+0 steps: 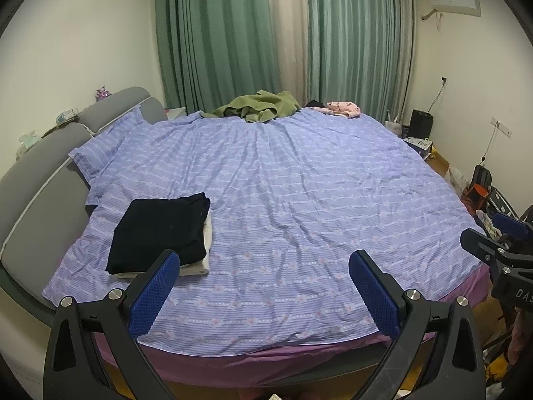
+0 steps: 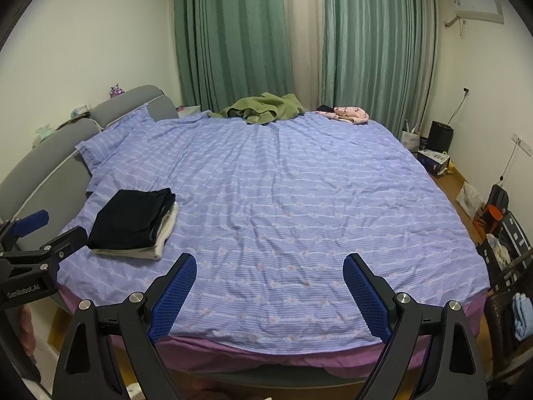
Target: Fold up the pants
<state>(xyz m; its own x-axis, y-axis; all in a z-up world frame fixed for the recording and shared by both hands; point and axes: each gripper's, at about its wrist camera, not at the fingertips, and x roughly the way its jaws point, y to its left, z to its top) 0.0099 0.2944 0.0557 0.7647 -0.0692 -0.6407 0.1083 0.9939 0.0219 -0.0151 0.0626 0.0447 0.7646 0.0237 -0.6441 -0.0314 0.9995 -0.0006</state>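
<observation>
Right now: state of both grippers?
Left gripper: open, holding nothing.
Right gripper: open, holding nothing.

A bed is covered by a lilac striped sheet, with a grey headboard along its left side. Green curtains are hung behind it. An air conditioner is mounted high on the right wall. A black speaker and a box are seen on the floor to the right.
</observation>
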